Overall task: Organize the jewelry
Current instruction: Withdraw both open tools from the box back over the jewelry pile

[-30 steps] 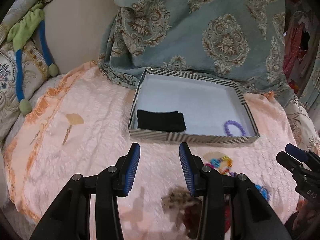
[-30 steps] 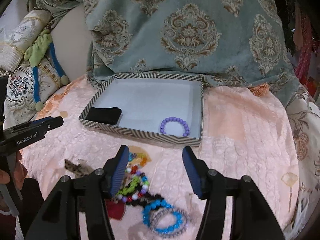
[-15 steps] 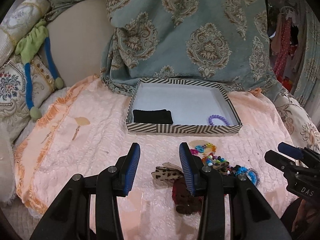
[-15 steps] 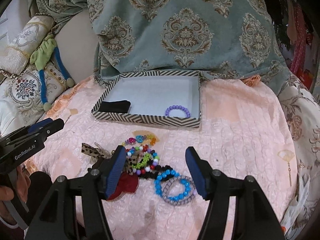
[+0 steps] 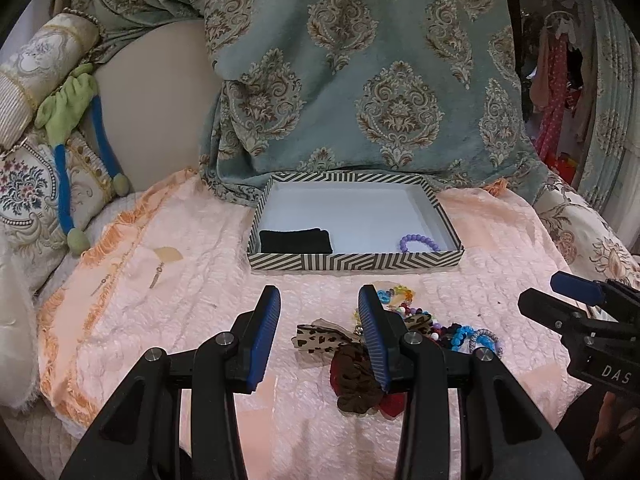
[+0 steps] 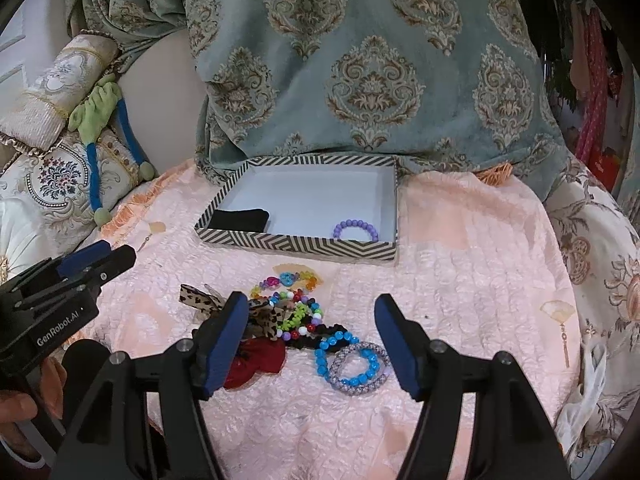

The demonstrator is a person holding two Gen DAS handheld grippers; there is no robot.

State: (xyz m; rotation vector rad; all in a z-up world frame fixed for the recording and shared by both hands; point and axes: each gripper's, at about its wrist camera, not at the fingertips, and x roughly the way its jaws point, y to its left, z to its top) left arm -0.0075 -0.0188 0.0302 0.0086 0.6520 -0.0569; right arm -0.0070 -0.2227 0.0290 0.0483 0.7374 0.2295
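Observation:
A striped tray (image 5: pixel 352 261) (image 6: pixel 296 245) lies on the pink bedspread with a black cloth (image 5: pixel 295 241) (image 6: pixel 239 219) and a purple bead bracelet (image 5: pixel 418 242) (image 6: pixel 355 229) inside. In front of it lies a pile of jewelry: a leopard-print bow (image 5: pixel 320 337) (image 6: pixel 200 298), colourful bead strings (image 6: pixel 294 300), a dark red scrunchie (image 6: pixel 258 362) and blue bracelets (image 6: pixel 354 362) (image 5: pixel 478 338). My left gripper (image 5: pixel 319 300) is open and empty, just short of the pile. My right gripper (image 6: pixel 310 308) is open and empty, over the pile's near side.
A teal patterned blanket (image 5: pixel 360 80) hangs behind the tray. Cushions and a green and blue toy (image 5: pixel 72 120) lie at the left. Small earrings (image 5: pixel 156 276) lie on the bedspread left of the tray. Another earring (image 6: pixel 562 320) lies at the right.
Both grippers have pulled back and risen from the tray, so the jewelry pile now shows in full. Both stay open and empty.

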